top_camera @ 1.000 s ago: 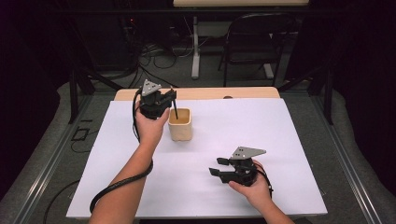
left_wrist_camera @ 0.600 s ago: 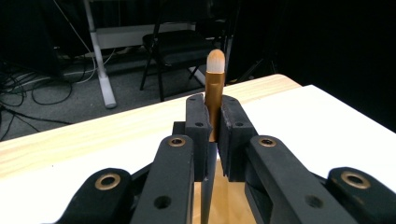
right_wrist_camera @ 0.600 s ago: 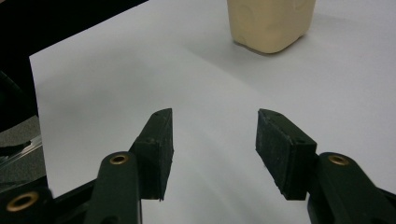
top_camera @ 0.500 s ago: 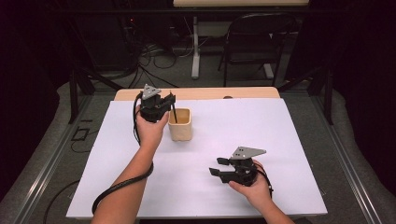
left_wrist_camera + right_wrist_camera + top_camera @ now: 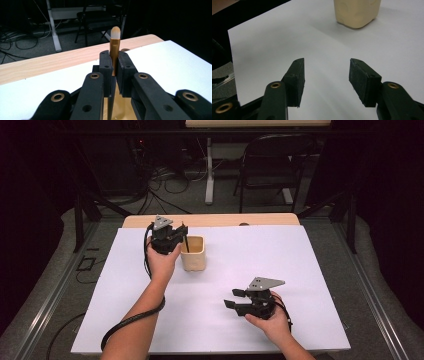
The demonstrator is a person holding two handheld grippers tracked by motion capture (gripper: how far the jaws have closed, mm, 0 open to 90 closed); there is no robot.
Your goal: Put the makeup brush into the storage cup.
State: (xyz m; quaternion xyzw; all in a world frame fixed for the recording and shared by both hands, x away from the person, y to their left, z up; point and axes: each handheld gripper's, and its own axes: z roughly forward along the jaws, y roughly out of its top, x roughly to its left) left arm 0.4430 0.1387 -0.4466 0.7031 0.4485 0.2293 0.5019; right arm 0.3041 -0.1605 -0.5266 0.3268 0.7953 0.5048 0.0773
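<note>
My left gripper [image 5: 178, 234] hovers at the left rim of a cream cup [image 5: 193, 253] near the table's far side. It is shut on a slim brush [image 5: 115, 42] with a gold ferrule, a pale tip pointing up and a black handle. The handle [image 5: 186, 243] slants down into the cup's mouth [image 5: 123, 108]. Close up, my left gripper [image 5: 114, 60] clamps the ferrule between its pads. My right gripper [image 5: 231, 298] rests low over the white sheet at the front right, pointing left, jaws open and empty. Through my right gripper [image 5: 326, 73] the cup [image 5: 357, 12] stands farther off.
A white sheet [image 5: 280, 270] covers most of the wooden table [image 5: 225, 220], whose bare strip shows along the far edge. Beyond it are a black chair [image 5: 265, 165], a desk leg [image 5: 209, 170] and floor cables [image 5: 165, 175]. My left gripper's cable [image 5: 130, 322] trails by the forearm.
My left hand has come down a little with the brush, its handle now lower in the cup. The right hand and the cup have stayed put.
</note>
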